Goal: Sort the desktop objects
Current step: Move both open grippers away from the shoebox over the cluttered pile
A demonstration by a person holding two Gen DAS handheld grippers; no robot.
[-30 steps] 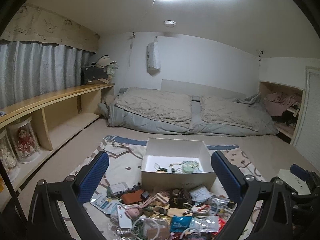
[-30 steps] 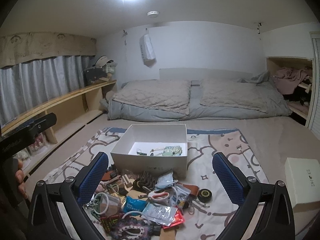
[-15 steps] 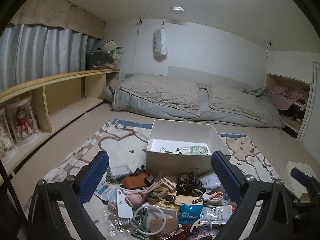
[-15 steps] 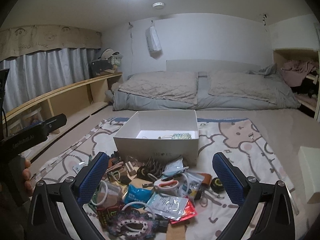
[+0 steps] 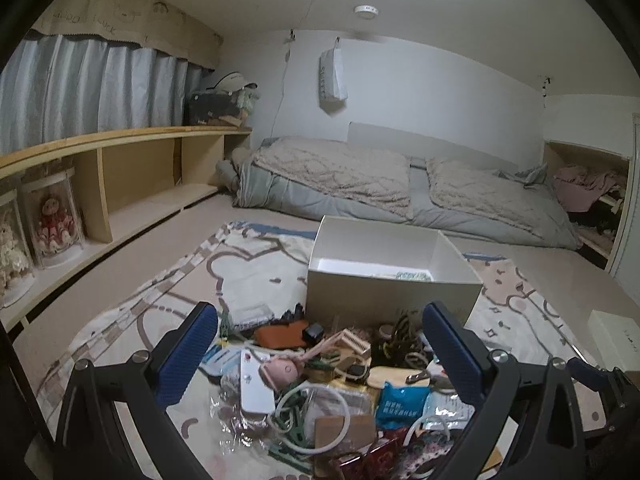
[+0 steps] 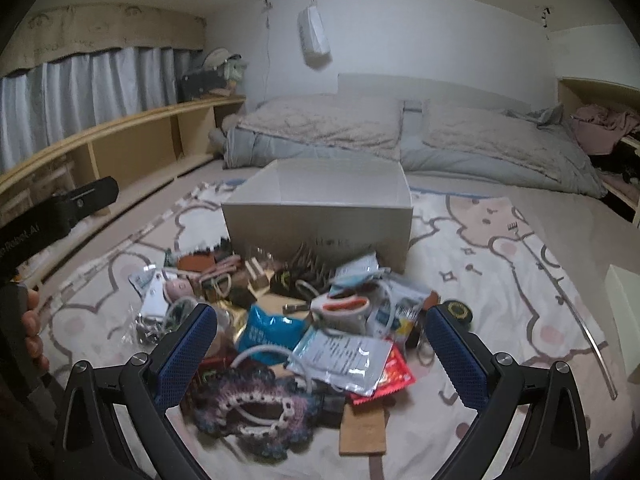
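Note:
A heap of small desktop items lies on a patterned mat [image 5: 248, 268] in front of an open white box [image 5: 394, 286]. In the left wrist view I see a pink round gadget [image 5: 280, 370], a white card [image 5: 256, 386], a blue packet [image 5: 400, 404] and a brown wallet [image 5: 280, 336]. My left gripper [image 5: 320, 356] hovers open above the heap. The right wrist view shows the white box [image 6: 320, 216], a blue packet [image 6: 268, 330], white-and-orange scissors [image 6: 340, 306], a foil sachet [image 6: 344, 354] and a crocheted scrunchie [image 6: 252, 412]. My right gripper [image 6: 320, 356] is open, low over that heap.
A made bed [image 5: 400, 184] lies behind the box. Wooden shelving [image 5: 132, 176] runs along the left wall with dolls in clear cases. A small white box [image 5: 614, 334] rests on the floor at right. A hand [image 6: 32, 328] holds the left gripper's black body [image 6: 52, 216].
Both grippers have dropped and moved closer to the heap. The white box now hides its contents in the right wrist view. Both pairs of jaws stay equally wide.

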